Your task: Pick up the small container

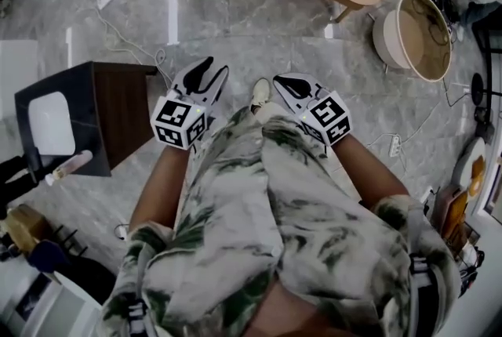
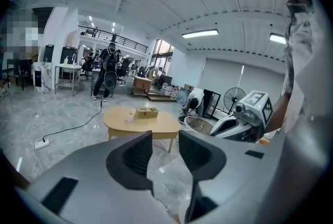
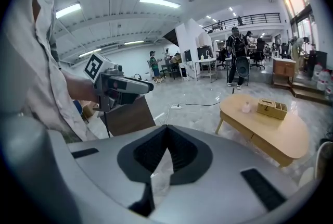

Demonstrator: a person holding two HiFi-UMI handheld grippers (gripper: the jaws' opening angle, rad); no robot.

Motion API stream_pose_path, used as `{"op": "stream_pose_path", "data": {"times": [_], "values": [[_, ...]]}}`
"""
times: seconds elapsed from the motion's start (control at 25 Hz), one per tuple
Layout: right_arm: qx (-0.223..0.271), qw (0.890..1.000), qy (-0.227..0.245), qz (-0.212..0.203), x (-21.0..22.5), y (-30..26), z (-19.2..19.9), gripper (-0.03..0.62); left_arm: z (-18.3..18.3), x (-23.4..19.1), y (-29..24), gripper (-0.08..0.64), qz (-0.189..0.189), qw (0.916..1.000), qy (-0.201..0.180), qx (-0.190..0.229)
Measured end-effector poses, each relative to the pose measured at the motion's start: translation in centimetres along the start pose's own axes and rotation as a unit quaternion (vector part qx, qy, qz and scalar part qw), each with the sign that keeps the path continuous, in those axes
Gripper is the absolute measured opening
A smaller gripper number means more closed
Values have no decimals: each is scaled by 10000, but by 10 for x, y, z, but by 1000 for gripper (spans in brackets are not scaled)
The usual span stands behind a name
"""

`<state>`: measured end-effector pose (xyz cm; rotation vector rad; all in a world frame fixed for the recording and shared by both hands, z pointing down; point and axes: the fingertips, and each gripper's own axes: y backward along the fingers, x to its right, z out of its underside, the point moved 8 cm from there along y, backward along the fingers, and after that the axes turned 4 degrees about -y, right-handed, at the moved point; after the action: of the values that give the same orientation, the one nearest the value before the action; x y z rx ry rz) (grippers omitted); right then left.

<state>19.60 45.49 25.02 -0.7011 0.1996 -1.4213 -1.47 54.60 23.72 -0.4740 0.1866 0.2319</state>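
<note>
Both grippers empty; small container [image 3: 246, 107] far off on the oval table [image 3: 265, 132].
I hold the left gripper [image 1: 213, 67] part open, the right gripper [image 1: 279, 81] closed tip to tip. Open marble floor [image 1: 259, 30] lies between; the container sits by a wooden box [image 3: 271, 108] near the table's far edge.

The camera on my head looked steeply down past my shirt [image 1: 259, 202] to the floor [image 1: 259, 22], with both grippers close below it. The camera on my left gripper [image 1: 210, 72] sat just behind its jaws and faced nearly level across the hall. The one on my right gripper [image 1: 284, 83] did the same, angled a little the other way. Each gripper camera caught the other gripper at its edge. All three views shared the oval wooden table [image 2: 140, 123], well off in the gripper views and, I think, cut by the head view's top edge.
</note>
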Motion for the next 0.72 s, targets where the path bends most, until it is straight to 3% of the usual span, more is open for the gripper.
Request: {"op": "stream_pose_path", "data": {"times": [0.32, 0.72], "values": [[8, 9999, -114, 12, 86, 2, -20, 20, -52, -12, -83, 156, 53, 9998, -121, -137], [163, 9980, -480, 371, 141, 21, -27, 20, -91, -19, -147, 156, 288, 9989, -281, -245]]}}
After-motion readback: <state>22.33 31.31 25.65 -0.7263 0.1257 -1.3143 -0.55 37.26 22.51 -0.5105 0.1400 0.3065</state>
